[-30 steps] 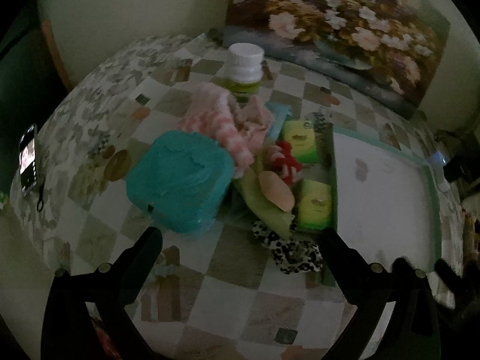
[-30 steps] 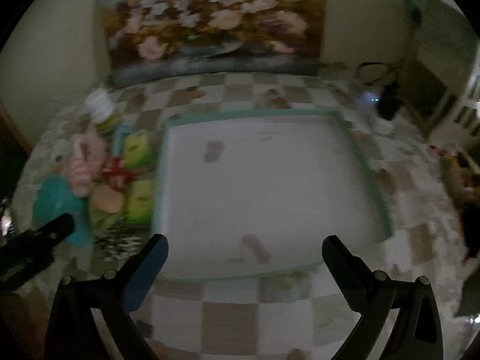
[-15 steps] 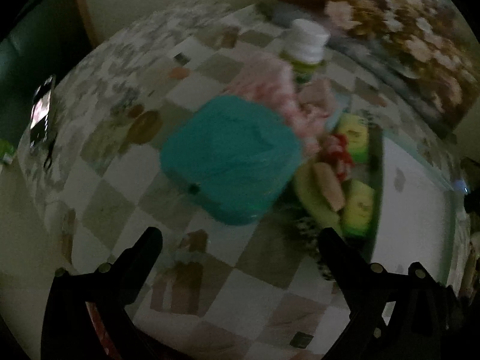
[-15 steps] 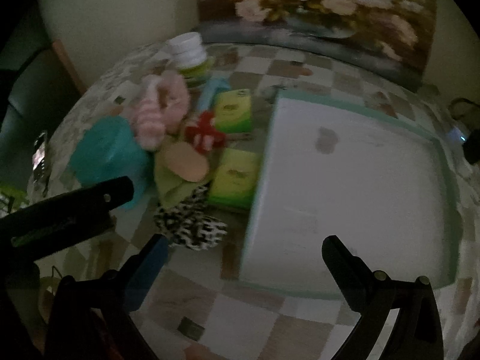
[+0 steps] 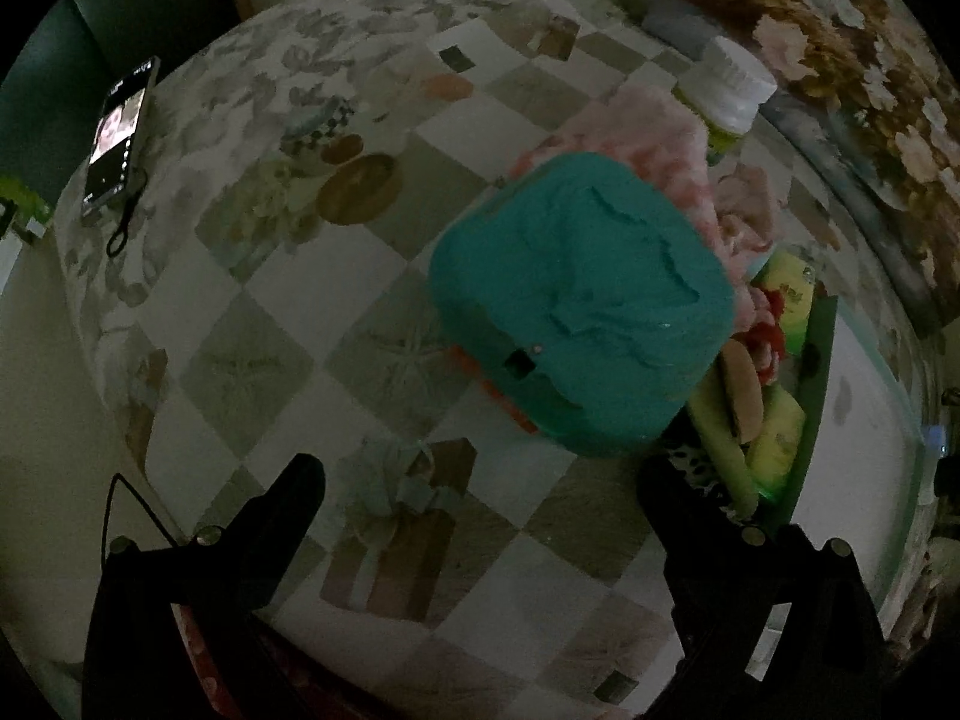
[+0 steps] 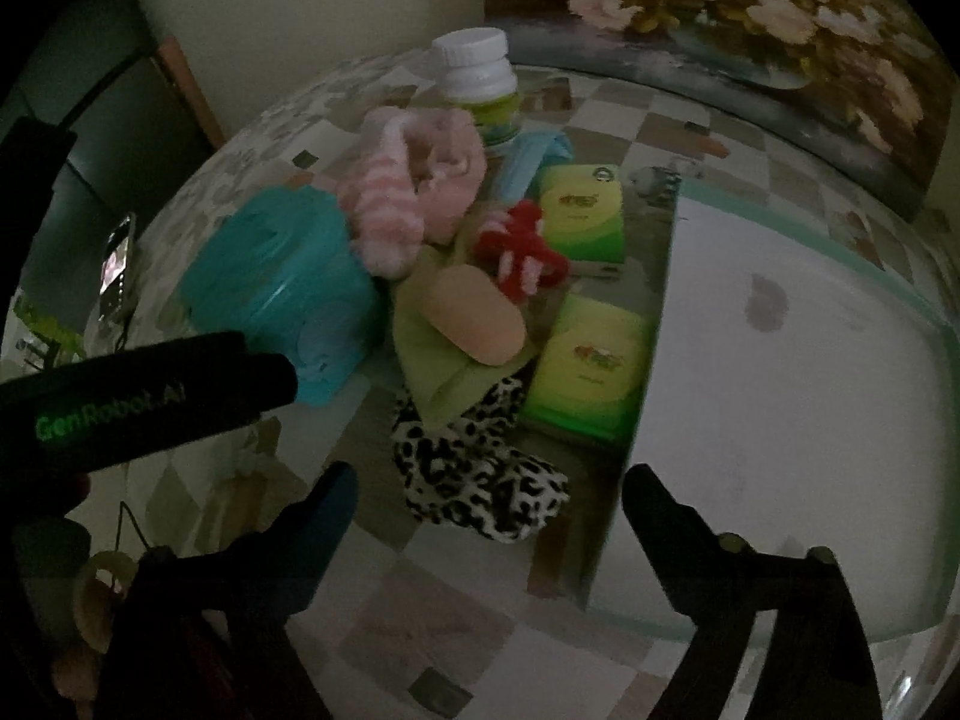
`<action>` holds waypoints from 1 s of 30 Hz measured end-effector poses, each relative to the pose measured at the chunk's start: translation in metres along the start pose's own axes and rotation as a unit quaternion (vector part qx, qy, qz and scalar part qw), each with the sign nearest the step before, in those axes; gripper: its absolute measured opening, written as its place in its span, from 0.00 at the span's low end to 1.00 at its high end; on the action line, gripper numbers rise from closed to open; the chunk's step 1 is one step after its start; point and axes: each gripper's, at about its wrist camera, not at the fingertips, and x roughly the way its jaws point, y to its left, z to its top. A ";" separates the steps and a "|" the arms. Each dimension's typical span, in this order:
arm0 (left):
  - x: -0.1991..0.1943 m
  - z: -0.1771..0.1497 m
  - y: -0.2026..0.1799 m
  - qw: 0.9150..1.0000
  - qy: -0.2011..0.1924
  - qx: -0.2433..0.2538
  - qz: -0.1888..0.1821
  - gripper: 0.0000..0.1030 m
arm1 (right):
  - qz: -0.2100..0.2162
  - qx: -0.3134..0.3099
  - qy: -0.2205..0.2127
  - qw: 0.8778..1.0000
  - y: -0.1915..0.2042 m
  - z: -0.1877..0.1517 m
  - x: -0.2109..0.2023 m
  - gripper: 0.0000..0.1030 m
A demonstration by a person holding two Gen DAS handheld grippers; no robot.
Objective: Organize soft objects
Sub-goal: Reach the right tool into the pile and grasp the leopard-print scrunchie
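Observation:
A heap of soft things lies left of a white tray with a teal rim [image 6: 780, 360]: a leopard-print cloth [image 6: 480, 468], a green cloth [image 6: 438, 372] under a peach oval sponge [image 6: 477, 315], a red-and-white plush [image 6: 522, 246], pink fluffy socks [image 6: 408, 198] and two green tissue packs [image 6: 591, 366]. A teal lidded box [image 5: 582, 306] stands beside them. My left gripper [image 5: 480, 480] is open just short of the teal box. My right gripper [image 6: 486, 480] is open over the leopard cloth.
A white-capped bottle [image 6: 480, 84] stands behind the heap. A phone [image 5: 117, 138] lies at the table's far left edge. A floral painting [image 6: 720, 12] leans against the back wall. The table has a checkered cloth [image 5: 288, 360].
Both grippers have swung left. The left now faces the teal box closer up. The right has turned from the tray to the heap and come nearer the leopard cloth.

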 end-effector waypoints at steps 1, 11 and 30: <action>0.001 0.001 0.001 1.000 0.002 -0.003 0.000 1.00 | 0.003 -0.004 0.002 1.000 0.002 0.001 0.002 0.78; 0.008 0.002 0.007 1.000 0.017 -0.017 -0.006 1.00 | -0.004 -0.010 0.033 0.999 0.001 0.008 0.032 0.67; 0.029 -0.003 0.017 0.999 0.031 -0.030 -0.032 1.00 | 0.001 -0.031 0.004 0.999 0.009 0.004 0.016 0.36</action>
